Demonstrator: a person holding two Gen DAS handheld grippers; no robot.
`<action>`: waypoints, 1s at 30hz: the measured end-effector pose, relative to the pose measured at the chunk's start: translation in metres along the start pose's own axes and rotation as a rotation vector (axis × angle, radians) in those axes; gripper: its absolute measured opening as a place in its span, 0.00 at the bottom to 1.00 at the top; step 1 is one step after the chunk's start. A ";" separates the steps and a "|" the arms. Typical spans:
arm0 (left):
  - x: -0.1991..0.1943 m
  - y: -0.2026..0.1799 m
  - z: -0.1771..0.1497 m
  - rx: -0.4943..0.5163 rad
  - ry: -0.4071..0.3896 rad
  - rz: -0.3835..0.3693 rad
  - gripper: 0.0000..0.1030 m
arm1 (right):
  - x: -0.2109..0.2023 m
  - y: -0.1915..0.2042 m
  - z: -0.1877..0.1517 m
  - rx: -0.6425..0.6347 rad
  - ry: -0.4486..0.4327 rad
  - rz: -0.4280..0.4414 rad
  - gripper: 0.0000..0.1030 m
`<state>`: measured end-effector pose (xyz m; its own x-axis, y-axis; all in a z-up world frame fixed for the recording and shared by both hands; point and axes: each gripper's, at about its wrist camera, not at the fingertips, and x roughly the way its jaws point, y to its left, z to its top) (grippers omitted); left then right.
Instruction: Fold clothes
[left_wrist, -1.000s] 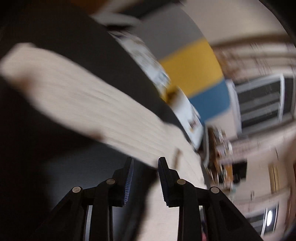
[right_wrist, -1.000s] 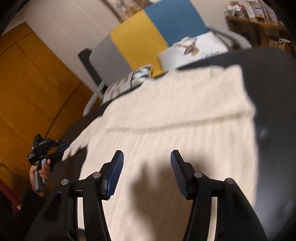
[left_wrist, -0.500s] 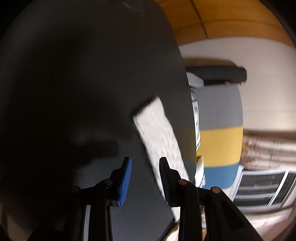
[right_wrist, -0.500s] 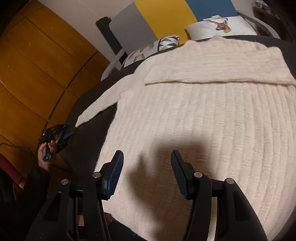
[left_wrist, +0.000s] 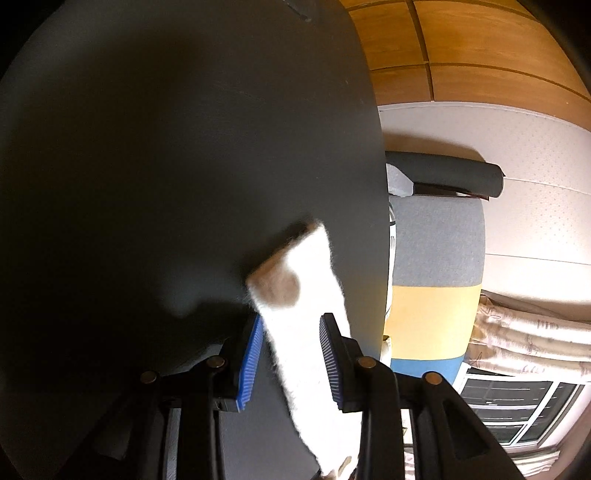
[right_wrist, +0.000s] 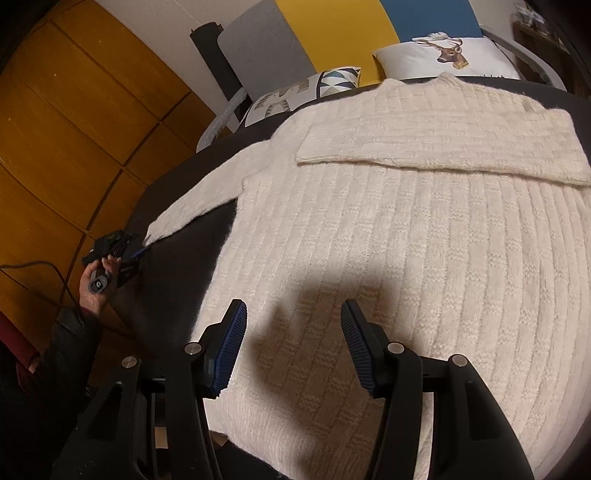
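Here, sleeve (left_wrist: 303, 332) between left claw (left_wrist: 291, 354) fingers.

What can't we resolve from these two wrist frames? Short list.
- Left wrist: the sleeve is overexposed, knit texture lost; whether the left gripper touches it cannot be told.
- Left wrist: the sweater body is out of frame; only the dark table shows.
- Right wrist: the sweater hem is hidden behind the right gripper and cut by the bottom edge.
- Right wrist: the left gripper is too small to judge.
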<state>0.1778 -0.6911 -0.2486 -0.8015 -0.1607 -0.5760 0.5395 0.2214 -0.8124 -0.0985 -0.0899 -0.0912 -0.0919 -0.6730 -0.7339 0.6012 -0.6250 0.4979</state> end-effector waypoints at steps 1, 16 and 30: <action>0.003 -0.001 0.002 -0.002 0.000 -0.004 0.31 | 0.001 0.001 0.000 -0.002 0.002 -0.001 0.55; 0.025 -0.003 0.017 -0.100 -0.001 -0.015 0.07 | 0.016 0.002 0.002 0.013 0.017 -0.045 0.55; 0.032 -0.069 -0.014 0.180 -0.013 0.024 0.05 | 0.017 -0.007 -0.001 0.070 0.015 -0.006 0.55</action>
<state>0.1119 -0.6983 -0.2096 -0.7849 -0.1700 -0.5958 0.5970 0.0500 -0.8007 -0.1035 -0.0971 -0.1075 -0.0835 -0.6635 -0.7435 0.5439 -0.6555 0.5239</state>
